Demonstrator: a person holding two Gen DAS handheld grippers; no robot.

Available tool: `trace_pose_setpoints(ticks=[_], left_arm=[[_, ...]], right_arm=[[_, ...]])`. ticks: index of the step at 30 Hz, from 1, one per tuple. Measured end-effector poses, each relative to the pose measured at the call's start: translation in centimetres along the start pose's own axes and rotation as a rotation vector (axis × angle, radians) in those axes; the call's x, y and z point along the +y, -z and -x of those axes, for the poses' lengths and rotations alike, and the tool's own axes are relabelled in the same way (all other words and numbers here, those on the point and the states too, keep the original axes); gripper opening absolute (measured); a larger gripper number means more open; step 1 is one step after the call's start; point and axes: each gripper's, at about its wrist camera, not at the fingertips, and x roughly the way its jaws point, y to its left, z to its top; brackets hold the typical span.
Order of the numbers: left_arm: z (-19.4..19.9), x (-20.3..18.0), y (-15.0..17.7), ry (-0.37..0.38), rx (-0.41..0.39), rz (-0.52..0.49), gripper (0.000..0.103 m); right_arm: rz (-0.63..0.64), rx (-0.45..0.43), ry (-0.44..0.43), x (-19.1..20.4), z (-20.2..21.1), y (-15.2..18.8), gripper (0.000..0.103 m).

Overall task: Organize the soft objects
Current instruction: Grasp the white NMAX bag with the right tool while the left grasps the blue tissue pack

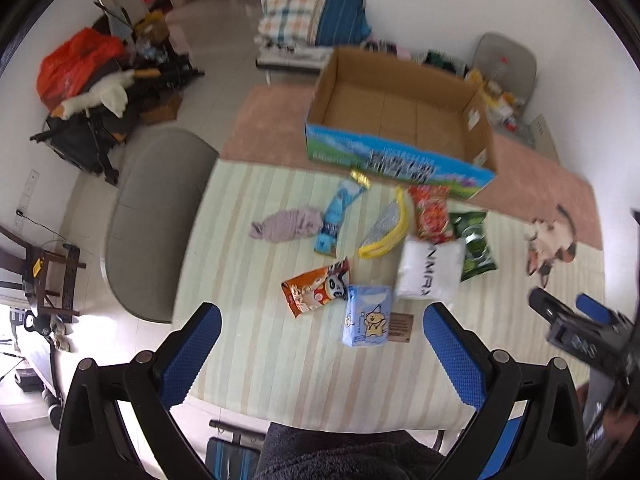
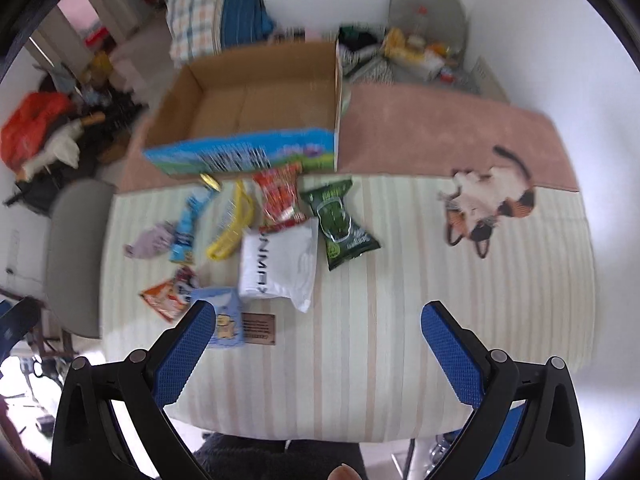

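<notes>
An empty cardboard box (image 1: 396, 108) (image 2: 256, 100) stands at the back of the striped table (image 1: 280, 360) (image 2: 360, 340). In front of it lie a purple cloth (image 1: 286, 224) (image 2: 150, 242), a blue packet (image 1: 338, 212), a yellow pouch (image 1: 386, 226) (image 2: 232, 228), a red snack bag (image 1: 432, 212) (image 2: 280, 196), a green snack bag (image 1: 474, 246) (image 2: 340, 224), a white bag (image 1: 430, 270) (image 2: 276, 264), an orange bag (image 1: 316, 286) and a light-blue tissue pack (image 1: 368, 314). A cat plush (image 1: 550, 242) (image 2: 486, 204) lies to the right. My left gripper (image 1: 322, 320) and right gripper (image 2: 318, 318) hover open above the near edge.
A grey chair (image 1: 156, 224) stands at the table's left side, another (image 2: 430, 12) behind it holds clutter. A pink cloth (image 2: 432, 132) covers the far half. A small brown card (image 1: 400, 328) lies by the tissue pack. Bags pile up on the floor at left (image 1: 84, 76).
</notes>
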Motion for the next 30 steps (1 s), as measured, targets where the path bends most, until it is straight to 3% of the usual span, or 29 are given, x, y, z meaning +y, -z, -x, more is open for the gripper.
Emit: trace_pose_setpoints(ticks=[1, 5, 7, 14, 17, 20, 25, 30], left_arm=[[-2.3, 0.0, -0.1, -0.019, 0.038, -0.003, 0.102], [-9.3, -0.4, 0.6, -0.04, 0.164, -0.008, 0.08], [-11.9, -0.6, 1.1, -0.058, 0.211, -0.006, 0.071], [-17.1, -2.2, 3.6, -0.008, 0.342, -0.003, 0.073], [-18.0, -3.0, 4.2, -0.002, 0.377, -0.018, 0.073], [-18.9, -4.2, 4.4, 0.023, 0.401, -0.03, 0.073], [-21.3, -6.3, 4.8, 0.036, 0.451, -0.074, 0.073], [-25.3, -8.6, 5.5, 0.006, 0.495, -0.112, 0.073]], right_arm=[[0.007, 0.042, -0.006, 0.3, -2.4, -0.7, 0.103], [0.043, 0.227, -0.01, 2.6, -13.6, -3.4, 0.103], [0.066, 0.267, 0.001, 3.8, -17.0, -4.0, 0.103], [0.128, 0.395, 0.072, 7.9, -25.5, -4.6, 0.103], [0.113, 0.389, 0.06, 7.7, -26.0, -4.6, 0.103], [0.154, 0.395, 0.026, 6.4, -25.4, -3.8, 0.095], [0.223, 0.451, 0.073, 2.7, -23.7, -0.3, 0.093], [0.163, 0.463, 0.044, -0.1, -22.6, 2.0, 0.093]])
